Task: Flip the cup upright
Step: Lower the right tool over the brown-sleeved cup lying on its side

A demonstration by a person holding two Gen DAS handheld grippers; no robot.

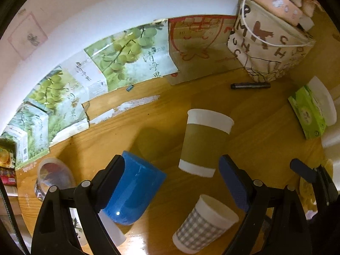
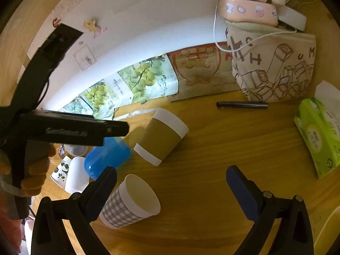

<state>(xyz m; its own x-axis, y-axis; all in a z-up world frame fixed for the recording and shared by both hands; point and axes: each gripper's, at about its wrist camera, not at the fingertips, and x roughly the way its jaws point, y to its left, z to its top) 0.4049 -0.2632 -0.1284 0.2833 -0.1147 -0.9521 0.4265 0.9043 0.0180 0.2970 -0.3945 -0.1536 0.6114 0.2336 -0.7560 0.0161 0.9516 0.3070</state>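
A brown-sleeved paper cup [image 1: 205,142] stands upside down on the wooden table [image 1: 255,114]; it also shows in the right wrist view [image 2: 161,137]. A blue plastic cup [image 1: 132,188] stands upside down against my left gripper's left finger [image 1: 110,182]. My left gripper [image 1: 176,182] is open, its jaws wide apart either side of the brown cup's near side. A grey checked paper cup [image 1: 204,225] stands upright, also in the right wrist view [image 2: 131,201]. My right gripper [image 2: 172,193] is open and empty, its left finger beside the checked cup.
A black pen [image 1: 250,85] lies by a printed fabric bag [image 1: 269,48] at the back. A green tissue box [image 2: 318,136] is at the right. A clear tub [image 1: 53,178] and panda cups [image 2: 63,170] stand at the left. Fruit boxes [image 1: 127,57] line the wall.
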